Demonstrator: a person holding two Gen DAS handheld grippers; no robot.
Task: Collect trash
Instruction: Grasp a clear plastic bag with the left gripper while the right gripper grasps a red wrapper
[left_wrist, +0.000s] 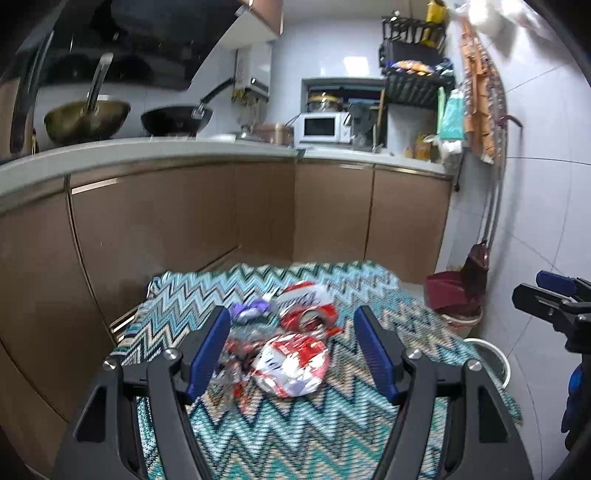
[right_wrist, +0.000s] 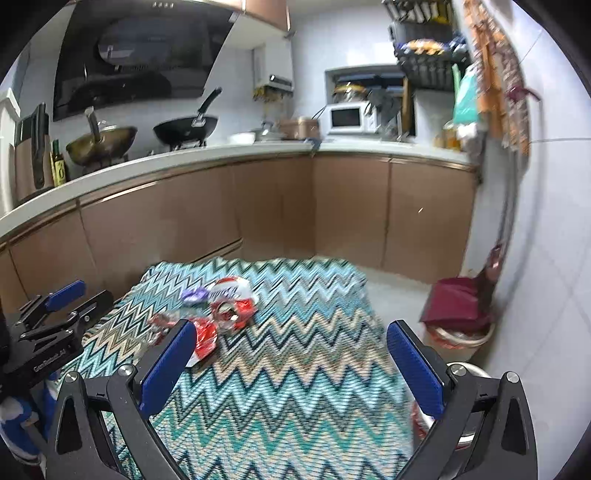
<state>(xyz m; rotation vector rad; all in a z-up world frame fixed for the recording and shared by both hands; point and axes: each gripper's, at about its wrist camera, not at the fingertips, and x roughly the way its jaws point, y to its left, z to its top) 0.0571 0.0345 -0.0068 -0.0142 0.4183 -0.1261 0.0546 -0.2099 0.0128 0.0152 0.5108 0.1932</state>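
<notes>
Foil wrappers (left_wrist: 291, 363) and a crushed can (left_wrist: 308, 308) sit bunched mid-cloth (left_wrist: 295, 432) on the bench. Left tool (left_wrist: 291, 347) hangs spread wide over the pile, gripping nothing; right tool (right_wrist: 291, 363) is released too, off to the side over bare cloth. My worry: the wrappers overlap, so a pinch could drag neighbours along or snag the cloth. The bin (right_wrist: 458, 338) sits well apart on the floor, so a loose grip could drop stuff on the way.

The trash pile (left_wrist: 284, 343) lies on the cloth (left_wrist: 332, 424), before the cabinets (left_wrist: 184, 214). A bin (right_wrist: 458, 332) stands right of the cloth; a microwave (left_wrist: 321, 127) sits on the counter (left_wrist: 147, 151) behind.
</notes>
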